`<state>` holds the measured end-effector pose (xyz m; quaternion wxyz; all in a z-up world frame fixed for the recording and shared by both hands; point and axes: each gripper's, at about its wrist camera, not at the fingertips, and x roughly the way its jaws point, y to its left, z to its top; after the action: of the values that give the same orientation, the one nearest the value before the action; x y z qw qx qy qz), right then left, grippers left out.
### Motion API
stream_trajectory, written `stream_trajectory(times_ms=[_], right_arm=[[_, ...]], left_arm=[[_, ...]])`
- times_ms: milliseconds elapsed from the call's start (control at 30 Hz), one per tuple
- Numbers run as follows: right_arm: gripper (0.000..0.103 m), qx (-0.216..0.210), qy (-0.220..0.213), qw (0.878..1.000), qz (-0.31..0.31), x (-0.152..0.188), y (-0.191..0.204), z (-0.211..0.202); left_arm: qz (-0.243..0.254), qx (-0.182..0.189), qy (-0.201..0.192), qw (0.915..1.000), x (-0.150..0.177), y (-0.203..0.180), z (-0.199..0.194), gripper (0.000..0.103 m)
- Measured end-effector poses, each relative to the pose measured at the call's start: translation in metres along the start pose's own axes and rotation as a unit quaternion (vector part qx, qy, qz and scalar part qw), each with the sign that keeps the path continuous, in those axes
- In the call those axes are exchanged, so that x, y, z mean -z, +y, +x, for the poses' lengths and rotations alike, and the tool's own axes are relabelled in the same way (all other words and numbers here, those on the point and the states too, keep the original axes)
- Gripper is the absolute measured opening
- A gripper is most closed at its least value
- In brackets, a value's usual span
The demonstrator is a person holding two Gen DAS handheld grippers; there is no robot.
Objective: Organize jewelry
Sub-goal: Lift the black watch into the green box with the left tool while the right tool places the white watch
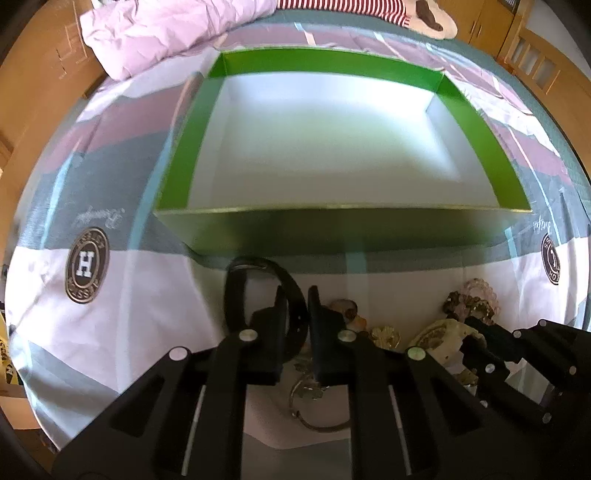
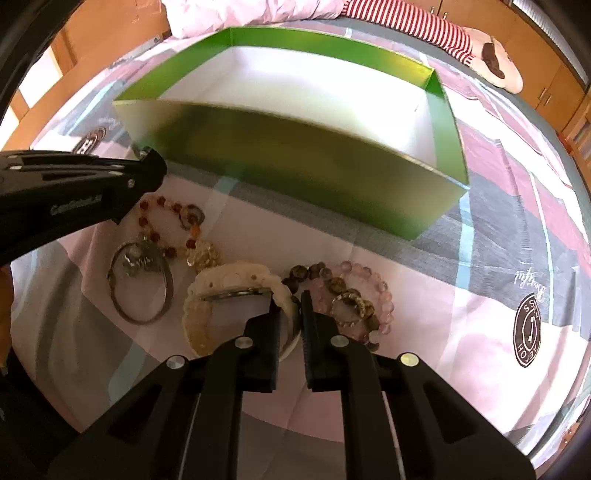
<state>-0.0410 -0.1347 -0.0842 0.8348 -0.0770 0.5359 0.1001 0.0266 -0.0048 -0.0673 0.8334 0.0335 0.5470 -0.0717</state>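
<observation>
Jewelry lies in a loose group on a patterned bedsheet (image 2: pixel 424 369), just near of an open green box (image 1: pixel 476 122) with a white interior. The box holds nothing visible.

Left gripper (image 1: pixel 295 295): jaws drawn close on a black band (image 1: pixel 236 291), a watch-like strap standing on edge; its loop passes between the fingers, with the rest curving off to the left. From the right wrist view this gripper (image 2: pixel 147 155) enters from the left, its tip at the near left corner of the box. Grey lettering on its side is blurred; it appears to begin "Gen" and cannot be read in full.

Right gripper (image 2: pixel 290 299): jaws closed on the right rim of a cream carved bangle (image 2: pixel 221 280). A thin metal ring sits inside that bangle at its far edge.

Other pieces, right wrist view: a plain silver bangle (image 2: pixel 118 295) to the left, with a small charm cluster at its far edge; an amber and red bead bracelet (image 2: pixel 170 221) far of it; a pink bead bracelet (image 2: pixel 384 299) to the right, touching a brown bead bracelet (image 2: pixel 314 271).

Writing on the sheet: a round dark emblem (image 1: pixel 86 264) with a white "H" at centre, ring lettering illegible, and script above it unreadable. A second emblem (image 2: pixel 528 332) at the right shows ring letters, partly "HO", otherwise unclear.

A pink quilt (image 1: pixel 155 29) and a red-and-white striped item (image 2: pixel 417 26) lie at the far edge of the bed.
</observation>
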Motion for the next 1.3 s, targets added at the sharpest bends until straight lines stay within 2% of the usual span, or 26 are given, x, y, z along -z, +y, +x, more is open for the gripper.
stream_trajectory(times_ms=[200,367,533,700,900,1033,1167,1300], right_arm=[[0.010,0.002,-0.018,1.000,0.021,-0.002,-0.014,-0.010],[0.010,0.000,-0.026,0.999,0.026,-0.005,-0.019,-0.015],[0.010,-0.002,-0.063,0.998,0.023,0.000,-0.016,-0.030],[0.010,-0.003,-0.065,0.998,0.026,-0.002,-0.017,-0.029],[0.010,-0.001,-0.059,0.998,0.033,-0.006,-0.016,-0.027],[0.010,-0.012,-0.057,0.997,0.041,-0.006,-0.017,-0.027],[0.010,-0.030,-0.096,0.994,0.050,-0.013,-0.021,-0.048],[0.010,-0.043,-0.156,0.984,0.078,-0.032,-0.037,-0.069]], left_arm=[[-0.016,0.012,-0.025,0.9995,-0.004,0.011,-0.019,0.011],[-0.017,0.008,-0.053,0.9984,-0.003,0.009,-0.038,0.011],[-0.009,0.004,-0.075,0.9972,-0.005,0.007,-0.052,0.011],[-0.014,0.019,-0.073,0.9970,-0.006,0.016,-0.057,0.011],[-0.051,0.071,-0.062,0.9943,-0.008,0.042,-0.062,0.011],[-0.063,0.080,-0.062,0.9929,-0.007,0.050,-0.063,0.011],[-0.068,0.103,-0.085,0.9888,-0.011,0.055,-0.075,0.011],[-0.068,0.121,-0.126,0.9823,-0.023,0.054,-0.091,0.011]])
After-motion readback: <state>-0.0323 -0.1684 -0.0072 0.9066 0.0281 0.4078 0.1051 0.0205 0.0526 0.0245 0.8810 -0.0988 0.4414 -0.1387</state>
